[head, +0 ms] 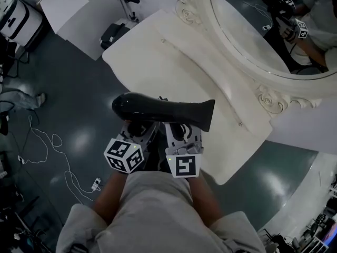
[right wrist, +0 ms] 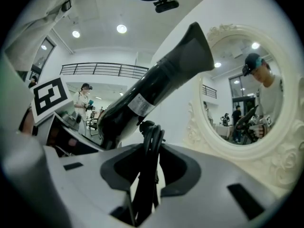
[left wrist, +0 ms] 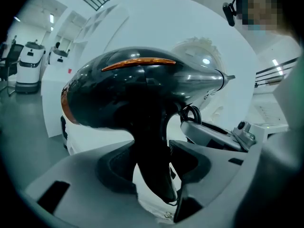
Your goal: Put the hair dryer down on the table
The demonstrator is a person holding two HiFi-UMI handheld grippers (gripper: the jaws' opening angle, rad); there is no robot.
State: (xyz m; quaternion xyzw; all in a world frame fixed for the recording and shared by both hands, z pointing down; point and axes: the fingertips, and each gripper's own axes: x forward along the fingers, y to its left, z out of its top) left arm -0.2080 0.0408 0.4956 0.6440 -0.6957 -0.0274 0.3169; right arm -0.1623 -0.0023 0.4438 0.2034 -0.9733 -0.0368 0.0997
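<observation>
Left gripper (head: 138, 132) clamps the dryer (head: 163, 111) by its handle (left wrist: 152, 160); right gripper (head: 181, 132) clamps its bundled cord (right wrist: 149, 165). Dryer held level above the table's (head: 174, 62) near edge, with its nozzle pointing right in the head view.

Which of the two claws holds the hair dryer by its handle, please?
The left claw: the hair dryer handle stands between its jaws, whereas the right claw pinches only the cord.

The white table's (head: 174, 62) top lay open from its near edge across to the far one, with room to come down anywhere along it. The ornate mirror (head: 221, 41) walled off the far edge. The hair dryer (head: 163, 109) hung crosswise over the near edge.
</observation>
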